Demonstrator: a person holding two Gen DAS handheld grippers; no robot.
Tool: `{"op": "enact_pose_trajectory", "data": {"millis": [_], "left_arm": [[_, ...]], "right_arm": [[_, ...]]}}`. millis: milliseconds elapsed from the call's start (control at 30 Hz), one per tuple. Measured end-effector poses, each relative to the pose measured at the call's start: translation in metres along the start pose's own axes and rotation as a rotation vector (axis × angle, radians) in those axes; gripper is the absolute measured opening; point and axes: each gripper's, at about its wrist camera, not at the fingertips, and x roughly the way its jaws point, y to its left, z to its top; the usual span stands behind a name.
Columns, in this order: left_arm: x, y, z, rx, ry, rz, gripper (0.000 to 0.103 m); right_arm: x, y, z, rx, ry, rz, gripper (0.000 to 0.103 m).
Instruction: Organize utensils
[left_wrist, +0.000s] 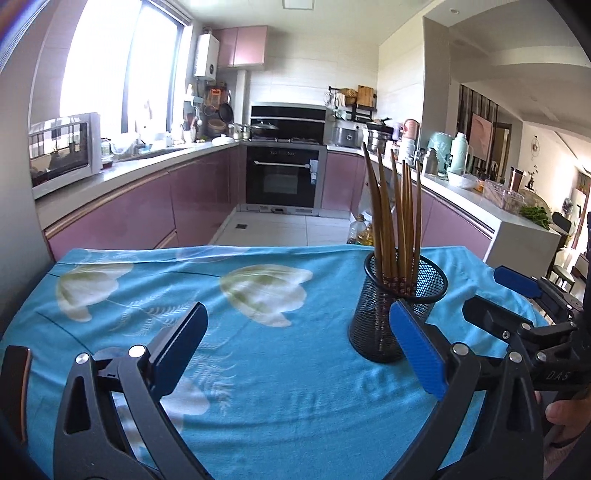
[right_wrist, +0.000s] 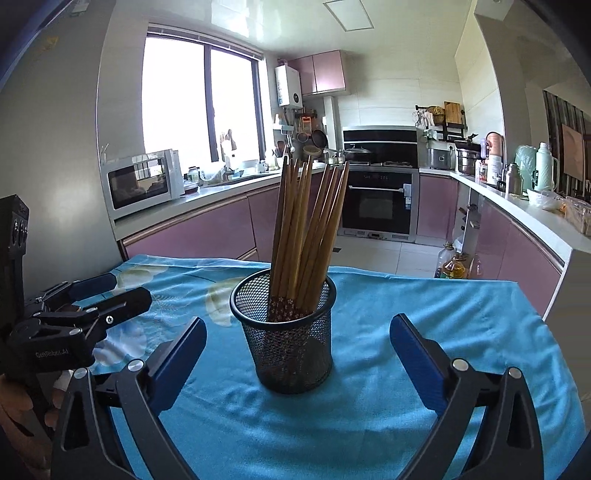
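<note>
A black mesh cup (right_wrist: 291, 354) stands upright on the blue flowered tablecloth (right_wrist: 443, 332), holding several brown chopsticks (right_wrist: 306, 229) that lean and fan out above its rim. My right gripper (right_wrist: 298, 323) is open wide; the cup sits between its blue pads (right_wrist: 417, 365), touching neither. In the left wrist view the cup (left_wrist: 391, 306) and chopsticks (left_wrist: 395, 214) are ahead to the right, partly behind the right finger. My left gripper (left_wrist: 298, 310) is open over bare cloth (left_wrist: 277, 369) with nothing between its fingers. Each gripper shows in the other's view: right (left_wrist: 498, 295), left (right_wrist: 118, 290).
The table's far edge (right_wrist: 406, 275) drops to a tiled floor where oil bottles (right_wrist: 456, 267) stand. Pink-fronted counters run along both sides, with a microwave (right_wrist: 140, 182) on the left, an oven (right_wrist: 376, 203) at the back, and flasks (right_wrist: 546, 166) on the right.
</note>
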Motion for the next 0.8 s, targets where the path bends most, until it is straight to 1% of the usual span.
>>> {"op": "enact_pose_trajectory", "data": {"millis": [133, 300, 600, 800], "left_arm": [[-0.019, 0.006, -0.004, -0.007, -0.046, 0.03, 0.097], [-0.031, 0.011, -0.008, -0.004, -0.072, 0.062, 0.097], [-0.046, 0.015, -0.01, -0.02, -0.112, 0.082, 0.097], [-0.051, 0.015, -0.011, -0.011, -0.128, 0.09, 0.097]], "right_arm": [[-0.01, 0.005, -0.004, -0.004, -0.039, -0.025, 0.096], [-0.017, 0.008, -0.006, -0.01, -0.061, -0.049, 0.096], [-0.025, 0.01, -0.009, -0.016, -0.085, -0.061, 0.096], [-0.028, 0.011, -0.01, -0.018, -0.089, -0.067, 0.096]]}}
